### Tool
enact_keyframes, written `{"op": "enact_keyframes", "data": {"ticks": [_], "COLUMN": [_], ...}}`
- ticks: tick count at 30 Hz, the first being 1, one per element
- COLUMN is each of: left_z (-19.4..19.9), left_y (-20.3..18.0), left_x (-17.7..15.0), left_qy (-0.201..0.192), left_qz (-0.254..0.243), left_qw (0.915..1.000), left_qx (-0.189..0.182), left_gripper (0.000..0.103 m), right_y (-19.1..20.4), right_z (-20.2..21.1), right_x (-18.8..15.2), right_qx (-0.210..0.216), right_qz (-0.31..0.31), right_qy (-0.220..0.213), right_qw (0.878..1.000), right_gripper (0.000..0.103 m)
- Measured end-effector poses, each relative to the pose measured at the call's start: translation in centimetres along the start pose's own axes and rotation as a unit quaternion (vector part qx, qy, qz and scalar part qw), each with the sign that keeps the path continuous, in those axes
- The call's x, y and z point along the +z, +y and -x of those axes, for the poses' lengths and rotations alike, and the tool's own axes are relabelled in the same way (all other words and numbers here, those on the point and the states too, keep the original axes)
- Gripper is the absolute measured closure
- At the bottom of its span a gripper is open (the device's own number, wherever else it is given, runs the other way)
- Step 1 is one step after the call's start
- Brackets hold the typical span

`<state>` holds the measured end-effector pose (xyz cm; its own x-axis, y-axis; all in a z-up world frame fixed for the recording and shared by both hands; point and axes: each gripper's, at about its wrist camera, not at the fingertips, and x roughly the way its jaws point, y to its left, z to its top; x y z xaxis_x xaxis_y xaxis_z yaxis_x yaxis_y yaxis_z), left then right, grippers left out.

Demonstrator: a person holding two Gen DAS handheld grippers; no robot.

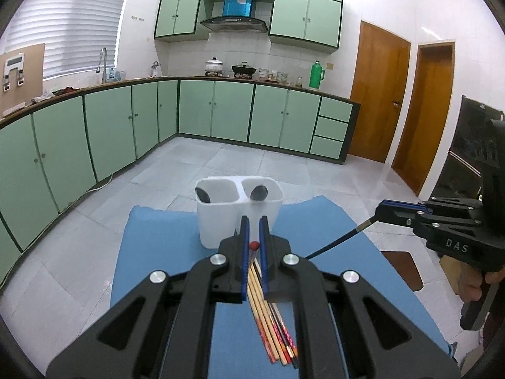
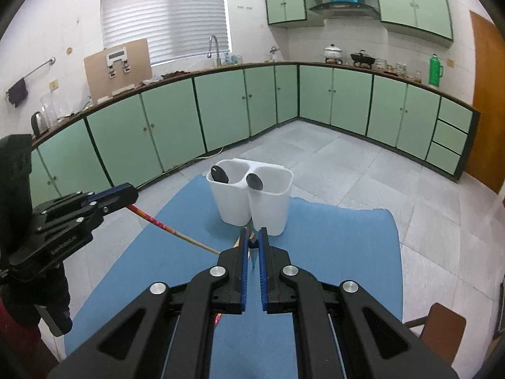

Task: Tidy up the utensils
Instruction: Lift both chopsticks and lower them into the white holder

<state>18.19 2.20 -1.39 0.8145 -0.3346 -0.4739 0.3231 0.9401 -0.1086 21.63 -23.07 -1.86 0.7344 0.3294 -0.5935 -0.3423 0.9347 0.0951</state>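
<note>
A white two-compartment utensil holder [image 1: 239, 210] [image 2: 252, 200] stands on the blue mat [image 1: 164, 252] [image 2: 331, 246], with a black spoon in each compartment [image 1: 203, 194] [image 2: 254, 180]. My left gripper [image 1: 254, 221] is shut on a red-tipped chopstick [image 1: 254, 246] that slants down to the mat [image 2: 170, 229]. A bundle of chopsticks [image 1: 268, 319] lies on the mat under it. My right gripper [image 2: 252, 232] is shut on a thin black-handled utensil [image 1: 334, 244] [image 2: 252, 246], just in front of the holder.
The mat covers a small table over a grey tiled floor. Green kitchen cabinets [image 1: 221, 110] run along the back and left. Wooden doors [image 1: 378, 91] stand at right. A brown stool [image 2: 442, 328] sits by the table's right side.
</note>
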Motion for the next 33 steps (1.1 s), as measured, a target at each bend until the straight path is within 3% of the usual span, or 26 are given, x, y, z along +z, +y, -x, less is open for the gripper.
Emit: {"op": "enact_keyframes", "data": {"ticks": [18, 28, 33], "left_z": [1.8, 2.5, 0.9], "left_y": [-0.9, -1.5, -1.6], "left_x": [4.6, 11.6, 14.6], "left_qy": [-0.041, -0.115, -0.138], "left_qz": [-0.028, -0.045, -0.057], "left_qw": [0.9985, 0.9924, 0.9888], "left_qx": [-0.023, -0.006, 0.008], "left_gripper": [0.098, 0.098, 0.098], "right_y": [-0.4, -1.1, -1.4], "right_z": [2.1, 3.4, 1.9], "right_x": [5.8, 12.3, 15.6], "right_qx": [0.01, 0.008, -0.013], "right_qz": [0.035, 0.029, 0.033], "right_qy": [-0.028, -0.078, -0.092], "right_qw": [0.999, 0.997, 0.995], "right_gripper": [0.097, 0.097, 0.097]}}
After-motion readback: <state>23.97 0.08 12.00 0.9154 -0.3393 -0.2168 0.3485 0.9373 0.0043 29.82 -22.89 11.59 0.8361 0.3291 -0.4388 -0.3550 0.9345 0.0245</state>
